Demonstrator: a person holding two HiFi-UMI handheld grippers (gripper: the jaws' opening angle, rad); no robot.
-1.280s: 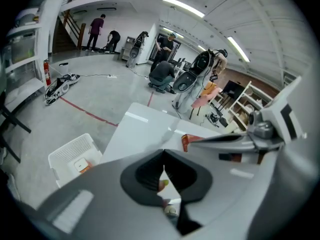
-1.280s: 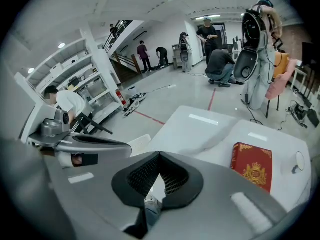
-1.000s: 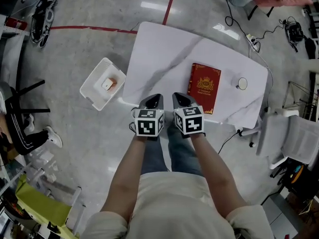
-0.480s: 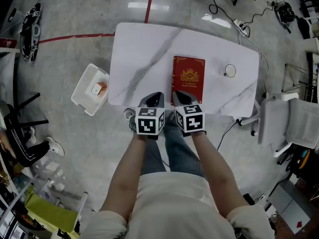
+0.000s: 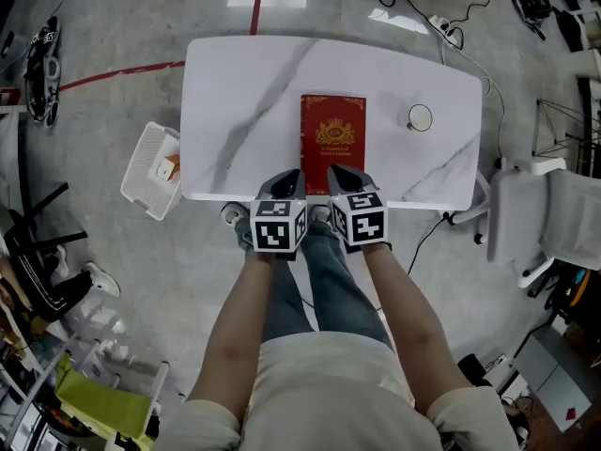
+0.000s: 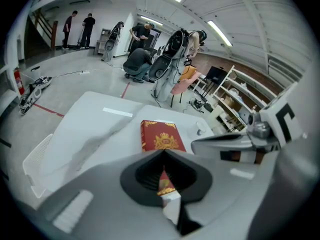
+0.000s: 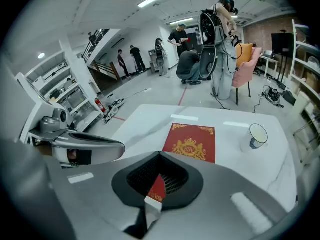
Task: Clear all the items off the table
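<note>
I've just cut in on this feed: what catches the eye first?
A red book with a gold crest lies in the middle of the white marble table, a white cup to its right. The left gripper and right gripper hang shut, side by side, over the near edge.

red book's (image 5: 332, 132) near edge behind left gripper (image 5: 285, 184) and right gripper (image 5: 346, 180)

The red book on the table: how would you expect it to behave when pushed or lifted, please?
The red book looks like a stiff hardcover, so it probably won't flop. Lying flat on the glossy table, it would likely slide rather than tip when pushed. Its low edge may be hard to grip.
</note>
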